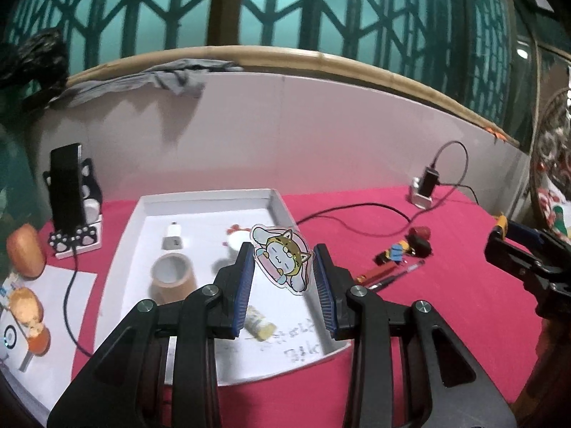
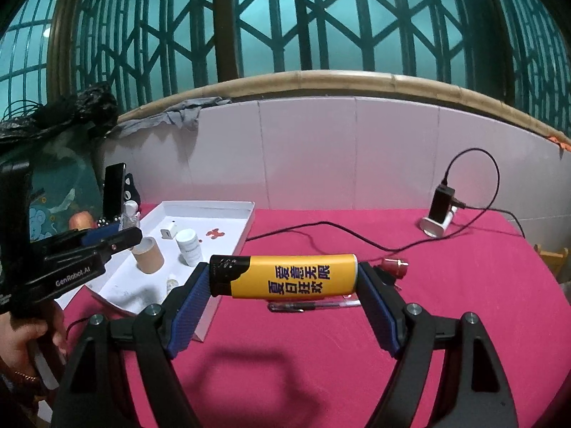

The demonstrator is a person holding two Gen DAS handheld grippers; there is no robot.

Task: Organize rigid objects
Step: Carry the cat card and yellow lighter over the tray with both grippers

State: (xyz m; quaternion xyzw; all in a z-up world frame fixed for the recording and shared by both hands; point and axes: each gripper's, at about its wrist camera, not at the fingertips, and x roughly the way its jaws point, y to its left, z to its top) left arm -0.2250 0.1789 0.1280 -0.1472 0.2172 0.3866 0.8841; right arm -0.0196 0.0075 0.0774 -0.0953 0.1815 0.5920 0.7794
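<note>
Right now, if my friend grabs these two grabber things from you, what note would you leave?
Left gripper: shut on the flat cartoon-cat acrylic charm, above the white shallow cardboard tray.
Right gripper: shut on the yellow-and-black lighter, gripped end to end above the pink tablecloth.
Done: brown tape roll, white charger plug and white bottle are in the tray.
Left: drop both held things in, then the clear pen and red toy.

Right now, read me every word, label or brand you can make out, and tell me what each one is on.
"爱意无限" on the yellow lighter, upper line.
"夏日狂欢" on the same lighter, lower line.
"GenRobot.AI" on the side of the left gripper.
Handwriting on the floor of the white tray: too blurred to read.
Label on the white bottle: too small to read.
</note>
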